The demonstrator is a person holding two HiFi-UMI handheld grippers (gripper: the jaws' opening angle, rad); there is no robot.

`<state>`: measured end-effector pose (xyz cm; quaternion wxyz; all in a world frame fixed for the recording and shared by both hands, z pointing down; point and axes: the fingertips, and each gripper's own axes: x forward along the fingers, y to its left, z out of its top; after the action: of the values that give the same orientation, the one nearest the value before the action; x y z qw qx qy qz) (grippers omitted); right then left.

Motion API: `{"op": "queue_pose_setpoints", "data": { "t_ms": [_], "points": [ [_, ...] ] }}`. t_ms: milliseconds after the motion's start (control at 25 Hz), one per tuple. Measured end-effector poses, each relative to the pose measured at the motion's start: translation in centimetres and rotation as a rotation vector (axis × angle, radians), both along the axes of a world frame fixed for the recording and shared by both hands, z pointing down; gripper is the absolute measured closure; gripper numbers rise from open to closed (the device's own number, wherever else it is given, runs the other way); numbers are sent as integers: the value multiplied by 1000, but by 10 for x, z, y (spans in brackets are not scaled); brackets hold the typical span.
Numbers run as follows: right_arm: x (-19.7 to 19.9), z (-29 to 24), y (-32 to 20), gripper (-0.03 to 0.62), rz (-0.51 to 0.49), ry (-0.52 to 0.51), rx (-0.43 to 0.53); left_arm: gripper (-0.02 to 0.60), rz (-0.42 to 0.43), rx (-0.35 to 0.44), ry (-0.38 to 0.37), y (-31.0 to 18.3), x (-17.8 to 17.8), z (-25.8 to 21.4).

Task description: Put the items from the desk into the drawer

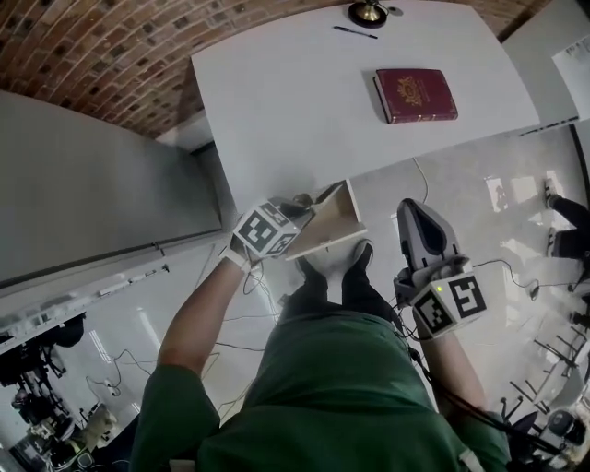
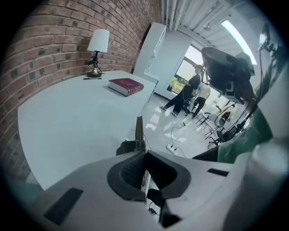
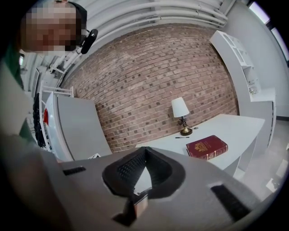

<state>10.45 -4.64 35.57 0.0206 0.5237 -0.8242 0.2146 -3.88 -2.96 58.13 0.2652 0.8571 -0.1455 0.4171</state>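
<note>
Head view: white table (image 1: pixel 295 111) against the brick wall (image 1: pixel 111 46). On it are a red book (image 1: pixel 417 94) toward the right, a black pen (image 1: pixel 355 32) near the far edge, and a lamp (image 1: pixel 369 12) just beyond the pen. None of the three is in the drawer.

The drawer (image 1: pixel 332 221) stands pulled out from under the table's near edge, with its wooden inside showing. I can't make out anything in it from here.

Left tongs (image 1: pixel 300 210) sit at the drawer's left corner, pointing steeply down. In the left gripper view they are clenched, pads tip to tip. A thin upright edge stands just past the tips. I can't tell if it's pinched or only lined up behind them.

Right tongs (image 1: pixel 412 205) hang over the floor (image 1: pixel 479 175), right of the drawer and apart from it. In the right gripper view they are clenched too, tips touching, with nothing between the pads. They aim roughly level toward the table, with the book, pen and lamp ahead of them and well apart.
</note>
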Motion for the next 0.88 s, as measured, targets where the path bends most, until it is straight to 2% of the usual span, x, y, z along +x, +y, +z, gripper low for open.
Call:
{"op": "queue_pose_setpoints", "data": {
  "t_ms": [120,320,640,880],
  "points": [
    [16,13,6,592,14,5,-28,569,44,-6,-50,15,11,19],
    [31,22,9,592,36,-28,-39,569,162,30,-173,34,21,69],
    [53,48,20,592,59,-18,-84,569,237,-10,-333,56,16,159],
    [64,77,28,592,69,-5,-143,569,319,-2,-426,52,16,207]
  ]
}}
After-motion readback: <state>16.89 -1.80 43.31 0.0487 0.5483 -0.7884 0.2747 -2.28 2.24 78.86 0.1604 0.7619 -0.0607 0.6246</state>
